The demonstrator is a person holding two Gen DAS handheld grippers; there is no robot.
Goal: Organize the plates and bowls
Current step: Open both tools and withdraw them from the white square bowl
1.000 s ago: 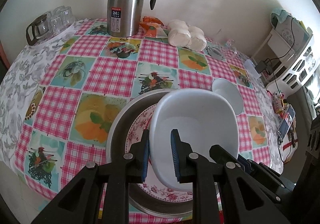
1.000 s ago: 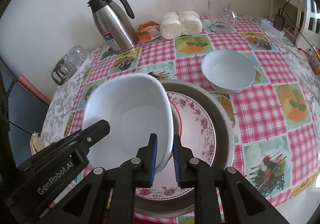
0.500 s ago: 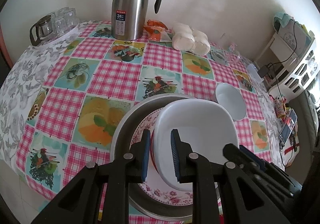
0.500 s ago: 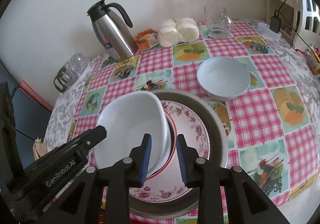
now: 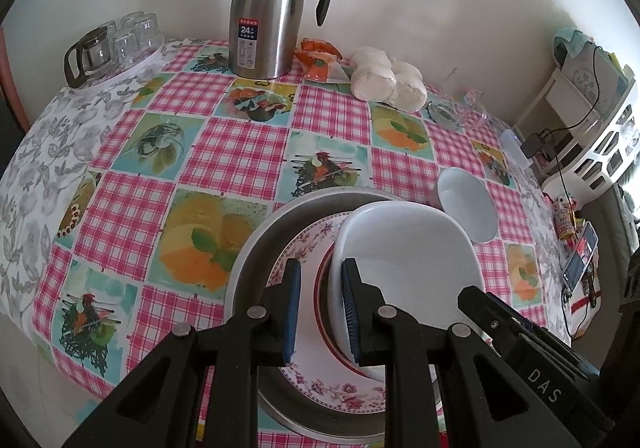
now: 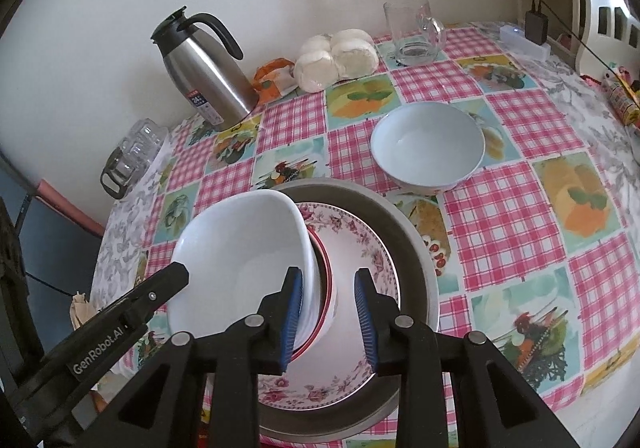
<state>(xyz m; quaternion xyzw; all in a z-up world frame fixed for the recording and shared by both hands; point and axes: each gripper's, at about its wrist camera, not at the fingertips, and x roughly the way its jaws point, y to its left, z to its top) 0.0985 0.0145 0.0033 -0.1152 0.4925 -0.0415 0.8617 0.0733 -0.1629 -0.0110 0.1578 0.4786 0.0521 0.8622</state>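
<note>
A white square bowl [image 5: 408, 260] [image 6: 240, 248] sits tilted over a red-rimmed dish [image 6: 328, 308] on a floral plate [image 5: 328, 380] [image 6: 360, 248], inside a grey metal pan [image 5: 256, 248] [image 6: 408, 232]. My left gripper [image 5: 320, 264] is shut on the bowl's near-left rim; one of its fingers [image 6: 160, 288] shows in the right wrist view. My right gripper [image 6: 327, 274] is open astride the opposite rim, its right pad clear of it. A round white bowl [image 5: 468, 208] [image 6: 428, 144] stands alone on the cloth beyond the pan.
At the back of the checked tablecloth stand a steel thermos [image 5: 264, 8] [image 6: 208, 76], a glass teapot with glasses [image 5: 108, 44], an orange packet [image 5: 320, 60], bagged buns [image 5: 384, 80] and a glass mug [image 6: 412, 32]. A white shelf [image 5: 592, 120] stands off the table's right.
The right gripper's jaws have spread and let go of the white square bowl's rim. The bowl has sunk lower onto the dishes in the pan, with the left gripper still on it.
</note>
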